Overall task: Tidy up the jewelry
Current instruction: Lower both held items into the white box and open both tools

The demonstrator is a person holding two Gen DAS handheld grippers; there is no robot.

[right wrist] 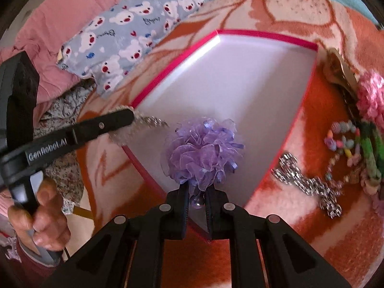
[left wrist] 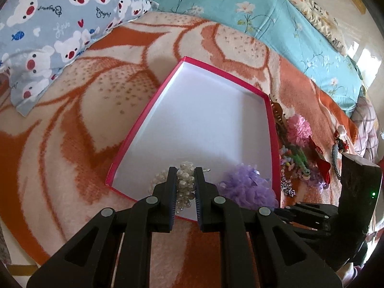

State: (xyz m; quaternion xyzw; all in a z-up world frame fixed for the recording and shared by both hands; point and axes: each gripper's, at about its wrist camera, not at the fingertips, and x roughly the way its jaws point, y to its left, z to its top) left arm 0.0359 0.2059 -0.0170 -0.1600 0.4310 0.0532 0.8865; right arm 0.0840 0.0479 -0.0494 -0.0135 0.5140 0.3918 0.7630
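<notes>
Grippers work over a shallow pink-rimmed white box [left wrist: 216, 120] on the bed: left gripper [left wrist: 184, 187] pinches a pearl-bead hairpiece [left wrist: 184, 180], right gripper [right wrist: 196, 199] pinches a purple organza flower [right wrist: 201, 151].

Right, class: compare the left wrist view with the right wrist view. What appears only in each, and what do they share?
Only the left wrist view shows the pearl piece clearly, clamped in the left gripper, and the red hair clip. Only the right wrist view shows the person's hand on the left gripper's handle and the pink quilt. Both show the pink-rimmed box, the purple organza flower held by the right gripper, and the silver chain.
</notes>
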